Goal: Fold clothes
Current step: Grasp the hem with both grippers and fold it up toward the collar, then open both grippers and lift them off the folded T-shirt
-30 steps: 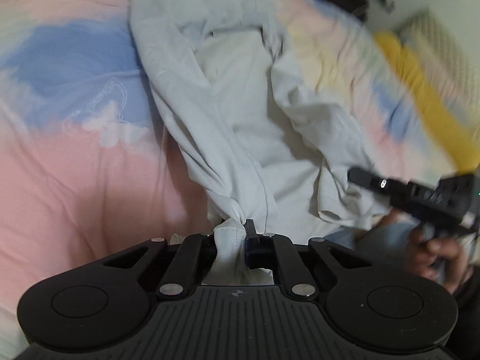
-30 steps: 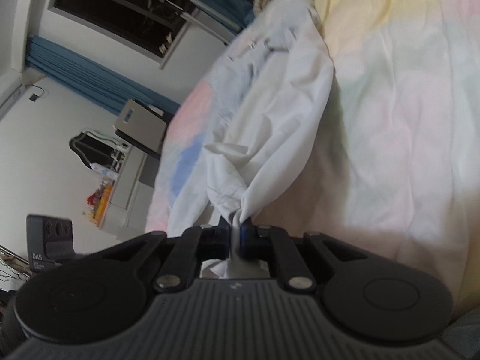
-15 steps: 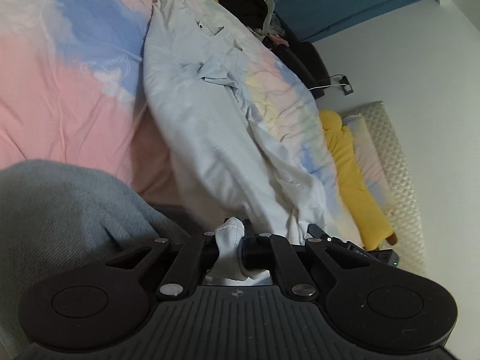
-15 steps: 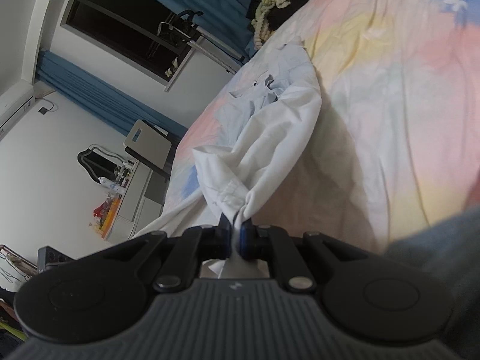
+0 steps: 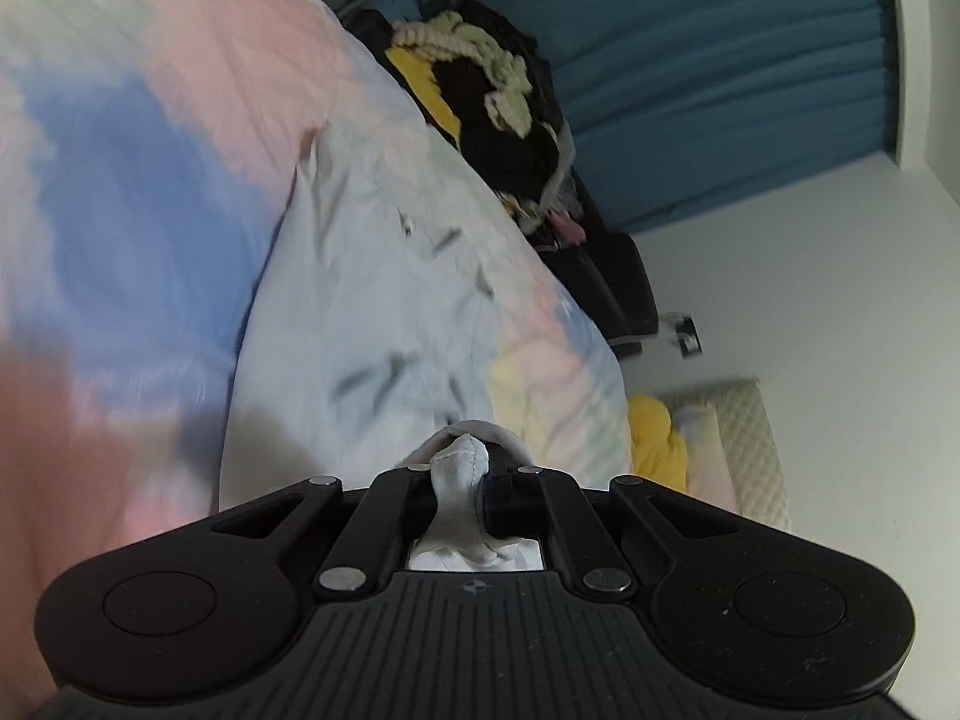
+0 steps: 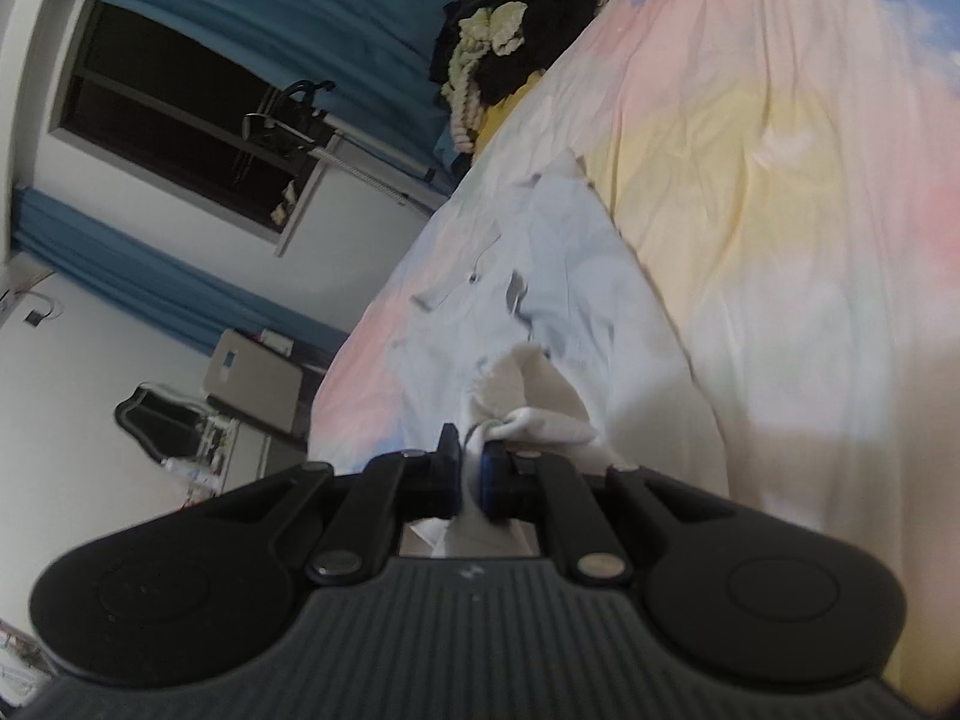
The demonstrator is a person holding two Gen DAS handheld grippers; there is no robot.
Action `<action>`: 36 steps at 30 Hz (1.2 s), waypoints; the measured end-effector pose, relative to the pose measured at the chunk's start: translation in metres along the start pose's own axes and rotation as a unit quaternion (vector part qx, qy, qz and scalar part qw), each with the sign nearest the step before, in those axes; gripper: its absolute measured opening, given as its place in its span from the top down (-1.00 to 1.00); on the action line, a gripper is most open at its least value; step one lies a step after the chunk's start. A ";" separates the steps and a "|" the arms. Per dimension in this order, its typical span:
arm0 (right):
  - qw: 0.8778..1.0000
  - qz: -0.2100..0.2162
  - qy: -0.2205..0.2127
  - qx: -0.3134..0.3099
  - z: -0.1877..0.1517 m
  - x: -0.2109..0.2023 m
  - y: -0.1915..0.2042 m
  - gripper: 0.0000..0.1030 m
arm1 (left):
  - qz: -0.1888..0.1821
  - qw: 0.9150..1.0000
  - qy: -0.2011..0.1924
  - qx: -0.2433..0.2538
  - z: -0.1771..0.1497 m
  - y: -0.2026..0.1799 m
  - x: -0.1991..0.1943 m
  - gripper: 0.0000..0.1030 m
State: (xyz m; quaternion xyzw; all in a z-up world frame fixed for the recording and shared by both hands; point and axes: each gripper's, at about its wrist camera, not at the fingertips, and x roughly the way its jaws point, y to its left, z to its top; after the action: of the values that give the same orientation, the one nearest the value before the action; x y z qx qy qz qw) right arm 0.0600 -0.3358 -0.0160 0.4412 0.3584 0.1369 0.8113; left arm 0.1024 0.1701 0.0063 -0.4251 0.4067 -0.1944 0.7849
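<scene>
- A pastel bed [image 5: 150,138] fills the room beneath teal curtains [image 5: 720,60].
- The pale shirt [image 5: 372,312], bunched a second ago, now lies stretched flatter.
- Left claw [image 5: 462,474] and right claw [image 6: 471,474] each pinch its hem, ready for folding.

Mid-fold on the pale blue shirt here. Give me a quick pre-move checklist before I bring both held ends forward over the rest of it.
1. Left gripper shut on the pale blue cotton shirt: ok, bunched cloth sits between the jaws.
2. Right gripper shut on the shirt: ok, a white fold is pinched there.
3. Shirt body resting on the pastel pink, blue and yellow bedsheet: ok, its far end lies on the bed.
4. Shirt spread flat: cannot tell, the left view is motion-blurred.
5. Landing area free of the dark heap of clothes: ok, the heap sits beyond the shirt's far end.
</scene>
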 end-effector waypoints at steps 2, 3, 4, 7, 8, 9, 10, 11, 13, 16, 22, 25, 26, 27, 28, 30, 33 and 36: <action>1.000 -0.007 0.005 -0.003 0.024 0.032 -0.002 0.86 | 0.014 1.000 -0.003 -0.006 0.028 0.006 0.030 0.89; 1.000 -0.011 0.008 -0.002 0.034 0.047 -0.006 0.86 | 0.022 1.000 -0.003 -0.011 0.041 0.011 0.045 0.89; 1.000 -0.015 0.011 0.001 0.044 0.063 -0.010 0.86 | 0.032 0.999 -0.002 -0.010 0.053 0.016 0.060 0.89; 0.999 -0.027 0.019 0.018 0.072 0.107 -0.028 0.85 | 0.072 0.997 -0.002 -0.006 0.085 0.034 0.108 0.89; 0.999 -0.031 0.022 0.024 0.079 0.120 -0.036 0.85 | 0.086 0.996 0.000 -0.009 0.094 0.044 0.122 0.89; 0.999 -0.035 0.026 0.028 0.085 0.132 -0.044 0.85 | 0.094 0.996 0.003 -0.012 0.102 0.051 0.135 0.89; 0.998 -0.038 0.029 0.030 0.089 0.143 -0.051 0.85 | 0.102 0.995 0.008 -0.009 0.107 0.059 0.148 0.89; 0.998 -0.042 0.033 0.031 0.093 0.154 -0.058 0.84 | 0.113 0.993 0.012 -0.003 0.111 0.064 0.160 0.89; 0.998 -0.047 0.039 0.022 0.098 0.172 -0.068 0.84 | 0.125 0.992 0.021 0.011 0.114 0.072 0.178 0.89; 0.998 -0.047 0.050 0.012 0.098 0.186 -0.078 0.79 | 0.135 0.990 0.026 0.023 0.113 0.077 0.190 0.89; 0.997 -0.030 0.053 -0.040 0.091 0.171 -0.056 0.11 | 0.150 0.984 0.022 0.088 0.100 0.060 0.175 0.75; 0.996 -0.030 0.034 -0.078 0.076 0.145 -0.032 -0.09 | 0.175 0.976 0.012 0.132 0.084 0.044 0.160 0.25; 0.995 -0.033 0.030 -0.092 0.070 0.138 -0.024 -0.09 | 0.180 0.972 0.007 0.153 0.076 0.037 0.154 -0.09; 0.994 -0.037 0.026 -0.101 0.064 0.130 -0.018 -0.10 | 0.183 0.968 0.004 0.171 0.067 0.031 0.147 -0.19; 0.993 -0.036 0.023 -0.108 0.056 0.122 -0.012 -0.11 | 0.184 0.965 0.001 0.185 0.058 0.025 0.139 -0.24; 0.992 -0.028 0.022 -0.120 0.041 0.105 -0.001 -0.10 | 0.184 0.962 0.000 0.203 0.039 0.016 0.123 -0.28; 0.990 -0.021 0.016 -0.140 0.016 0.079 0.014 -0.10 | 0.177 0.959 -0.006 0.221 0.010 0.003 0.102 -0.40; 0.987 -0.019 0.003 -0.161 -0.010 0.057 0.023 -0.10 | 0.168 0.958 -0.022 0.233 -0.019 -0.010 0.082 -0.53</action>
State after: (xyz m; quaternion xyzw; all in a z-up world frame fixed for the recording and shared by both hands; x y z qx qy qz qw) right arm 0.0954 -0.2864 -0.0270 0.2973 0.3422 0.1788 0.8732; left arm 0.1362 0.1014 -0.0298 -0.1599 0.3982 -0.1399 0.8924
